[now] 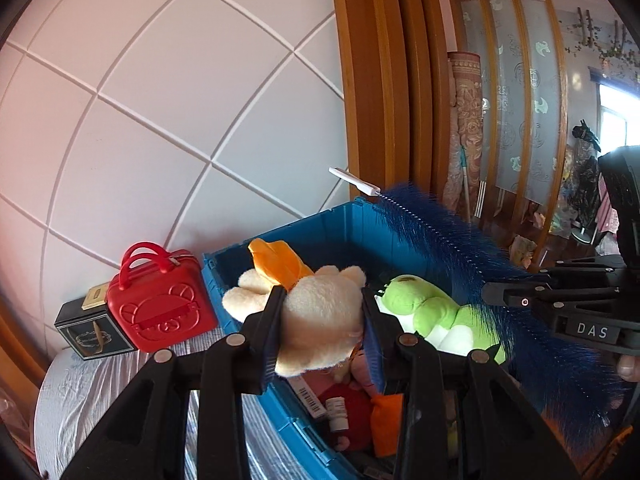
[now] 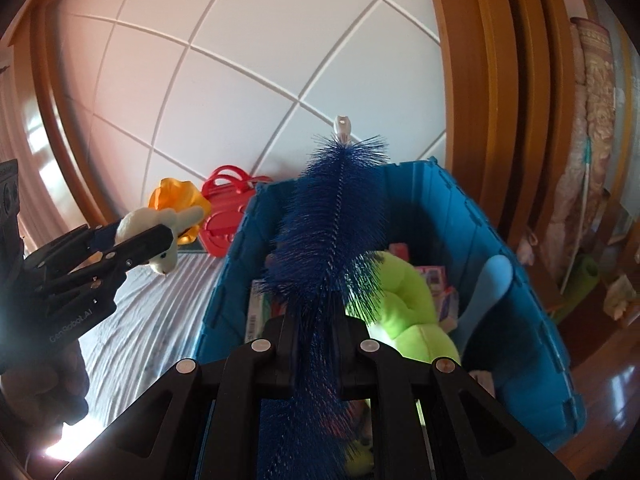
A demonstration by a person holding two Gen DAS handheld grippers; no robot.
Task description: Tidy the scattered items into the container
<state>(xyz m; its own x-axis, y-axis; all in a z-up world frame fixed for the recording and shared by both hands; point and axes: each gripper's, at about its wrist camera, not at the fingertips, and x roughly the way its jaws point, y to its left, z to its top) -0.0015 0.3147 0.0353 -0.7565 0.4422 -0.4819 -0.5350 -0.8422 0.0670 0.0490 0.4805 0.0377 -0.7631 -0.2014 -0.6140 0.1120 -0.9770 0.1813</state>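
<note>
My left gripper is shut on a cream plush toy with an orange cape, held above the near-left rim of the blue bin. It shows from the side in the right wrist view. My right gripper is shut on a long blue bristle brush with a white tip, held over the blue bin. The brush crosses the bin in the left wrist view. A green plush lies in the bin with other small items.
A red toy suitcase and a black box stand on the grey-white cloth surface left of the bin. A white tiled wall is behind. Wooden frames and clutter stand to the right. A light blue scoop lies in the bin.
</note>
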